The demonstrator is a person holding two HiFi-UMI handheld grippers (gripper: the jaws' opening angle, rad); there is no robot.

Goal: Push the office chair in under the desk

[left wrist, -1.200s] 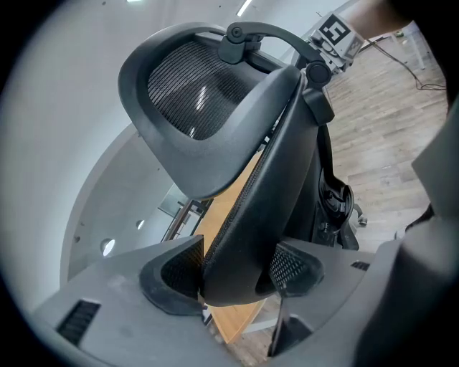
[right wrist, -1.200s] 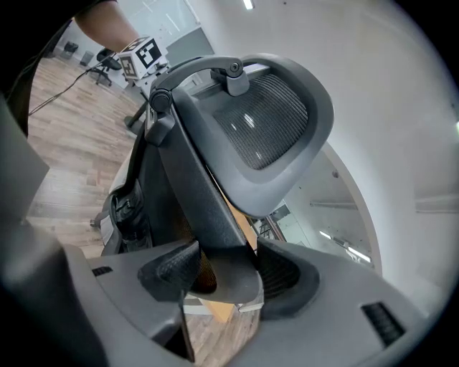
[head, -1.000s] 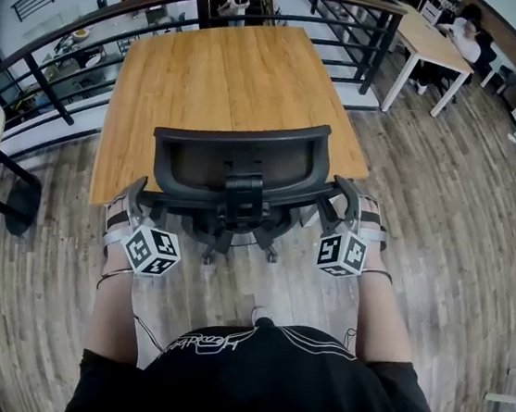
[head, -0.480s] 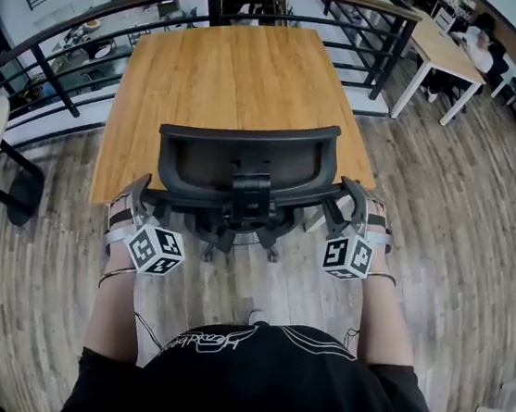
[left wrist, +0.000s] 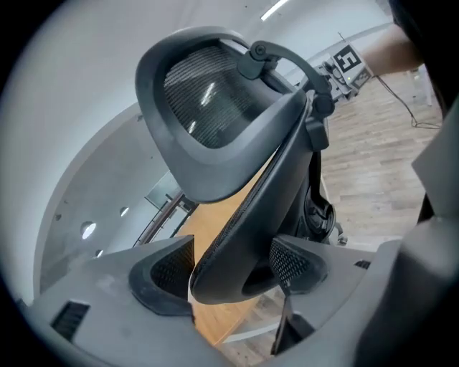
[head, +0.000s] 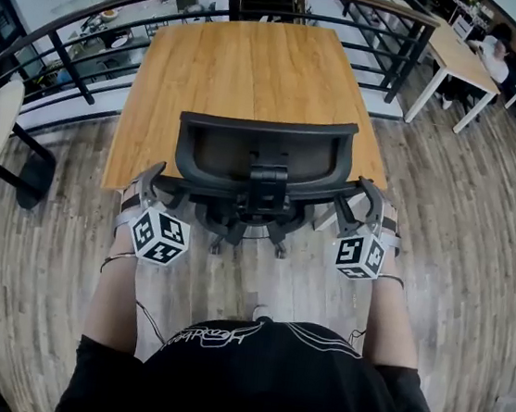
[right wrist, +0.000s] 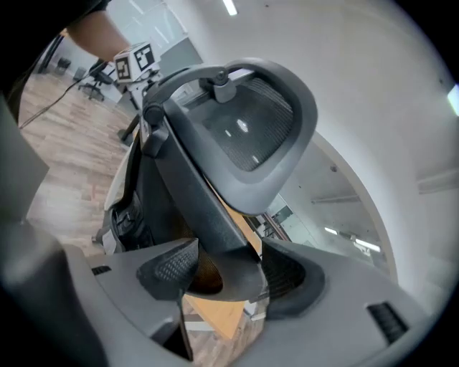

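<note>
Pretty clearly an open-plan office, up on a mezzanine. Straight ahead of the left gripper and the right gripper there's a mesh-back office chair, with a big wooden desk just beyond it. Past the desk runs a dark metal railing, and through its bars you can see a lower floor with more furniture and clutter. Far off beyond the right gripper, to its right, stands a white-legged desk with a person seated at it. Wood-plank floor all round.
</note>
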